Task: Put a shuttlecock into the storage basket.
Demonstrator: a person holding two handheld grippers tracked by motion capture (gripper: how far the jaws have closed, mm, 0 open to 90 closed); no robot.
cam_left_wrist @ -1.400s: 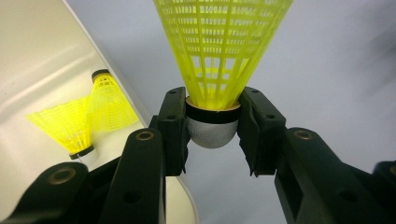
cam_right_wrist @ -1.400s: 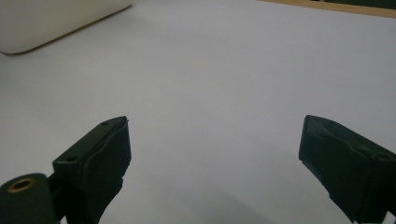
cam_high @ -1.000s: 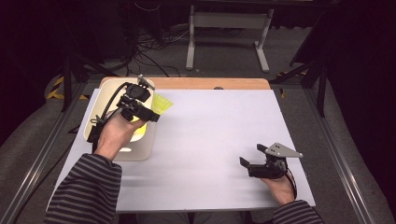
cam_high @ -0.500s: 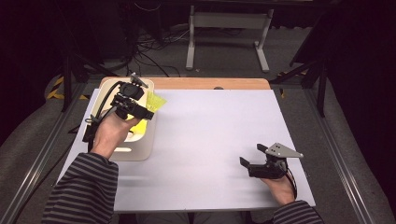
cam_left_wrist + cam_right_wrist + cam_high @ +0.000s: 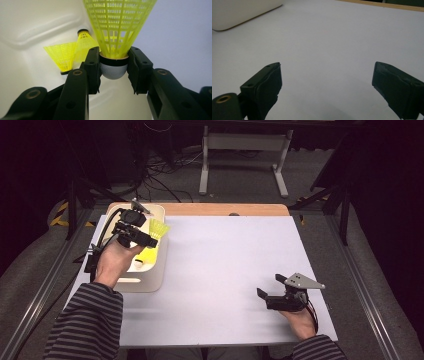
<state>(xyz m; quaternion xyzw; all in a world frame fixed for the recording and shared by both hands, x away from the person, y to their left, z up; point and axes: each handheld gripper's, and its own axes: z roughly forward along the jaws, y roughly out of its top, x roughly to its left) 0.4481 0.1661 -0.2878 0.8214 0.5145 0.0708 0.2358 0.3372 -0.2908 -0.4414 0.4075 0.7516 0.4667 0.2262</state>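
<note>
Clamped in my left gripper is a yellow plastic-mesh shuttlecock, the two black jaws pressing on either side of its rounded grey-white cork base, its skirt pointing away from me. From the high view, my left gripper holds that shuttlecock above the right rim of the cream-coloured shallow plastic tray, which sits at the far left corner of the white table surface. Two more yellow mesh shuttlecocks lie inside the tray, touching one another, one with a black-banded base turned toward the tray wall; from above they show as a yellow patch on the tray floor just beside my hand.

My right gripper rests low over the table near its right front corner, well apart from the tray. Its jaws stand wide apart with nothing between them, only bare white surface ahead, and the tray's rounded corner far off.
</note>
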